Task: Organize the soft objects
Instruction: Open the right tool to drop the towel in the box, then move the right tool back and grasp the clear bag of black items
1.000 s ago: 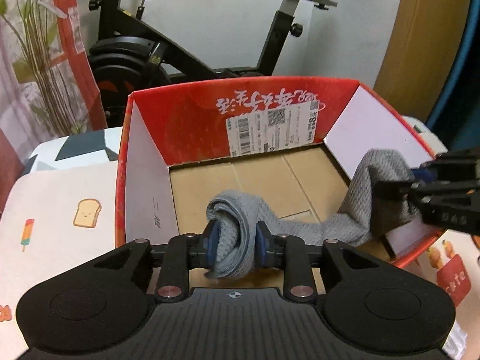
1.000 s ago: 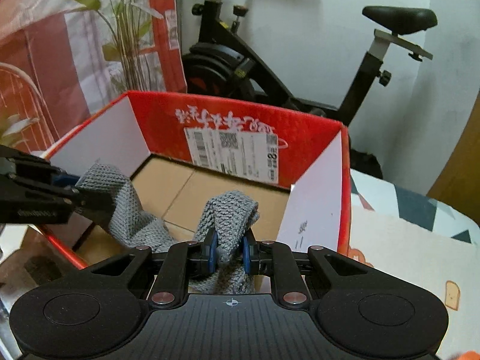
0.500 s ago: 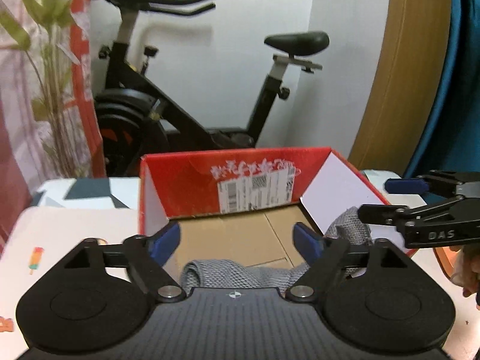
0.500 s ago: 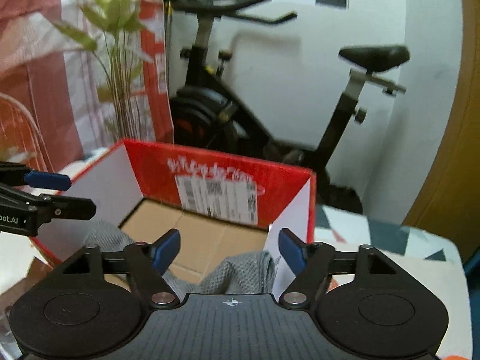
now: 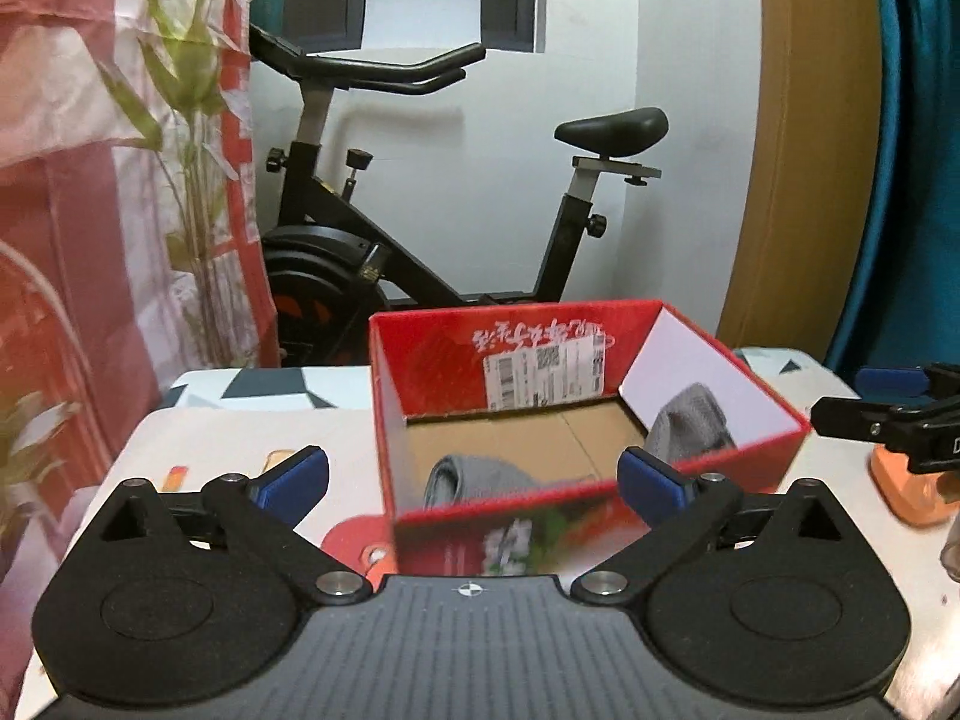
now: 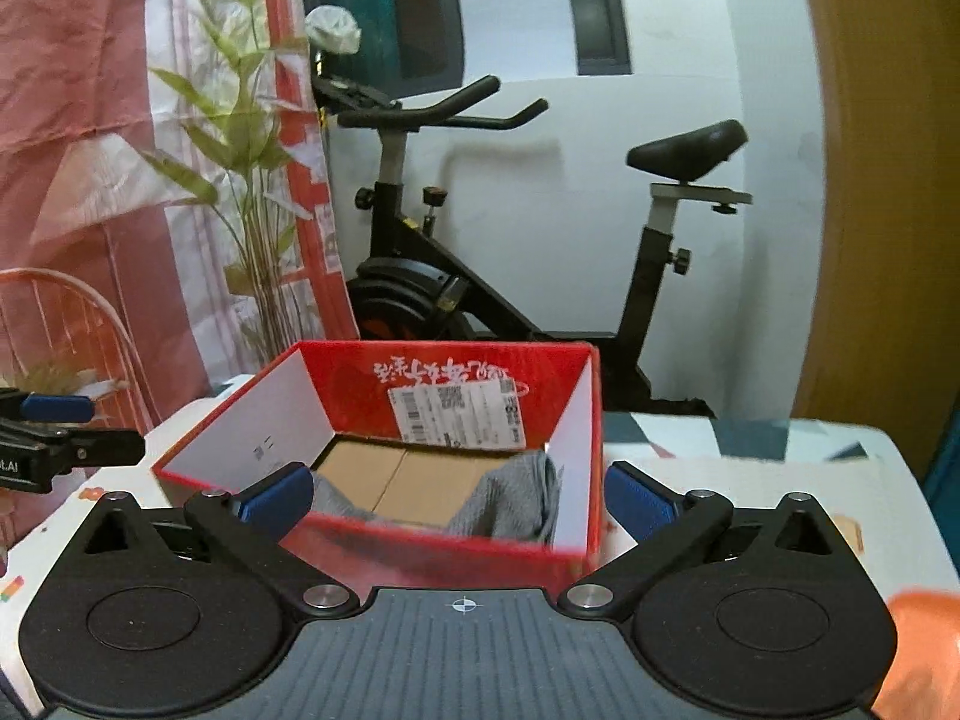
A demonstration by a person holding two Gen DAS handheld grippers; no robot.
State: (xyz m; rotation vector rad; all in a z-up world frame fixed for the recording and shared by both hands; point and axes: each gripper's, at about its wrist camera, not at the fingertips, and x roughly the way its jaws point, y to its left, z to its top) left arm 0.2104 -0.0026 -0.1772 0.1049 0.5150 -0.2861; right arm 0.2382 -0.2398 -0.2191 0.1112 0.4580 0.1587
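Observation:
A grey knitted cloth (image 5: 474,477) lies inside the red cardboard box (image 5: 432,372), one end bunched low, the other (image 5: 690,420) leaning on the right wall. It also shows in the right wrist view (image 6: 510,498), inside the same box (image 6: 360,378). My left gripper (image 5: 474,480) is open and empty, pulled back in front of the box. My right gripper (image 6: 459,495) is open and empty, also back from the box's near wall. Each gripper shows at the edge of the other's view: the right one (image 5: 888,414), the left one (image 6: 66,438).
The box stands on a table with a patterned cloth (image 5: 228,438). An orange object (image 5: 900,486) lies on the table to the right. An exercise bike (image 5: 372,264), a plant (image 6: 252,180) and a pink curtain (image 5: 54,240) stand behind.
Both grippers have let go of the grey cloth, opened wide and drawn back and up out of the box. The cloth now lies in the box.

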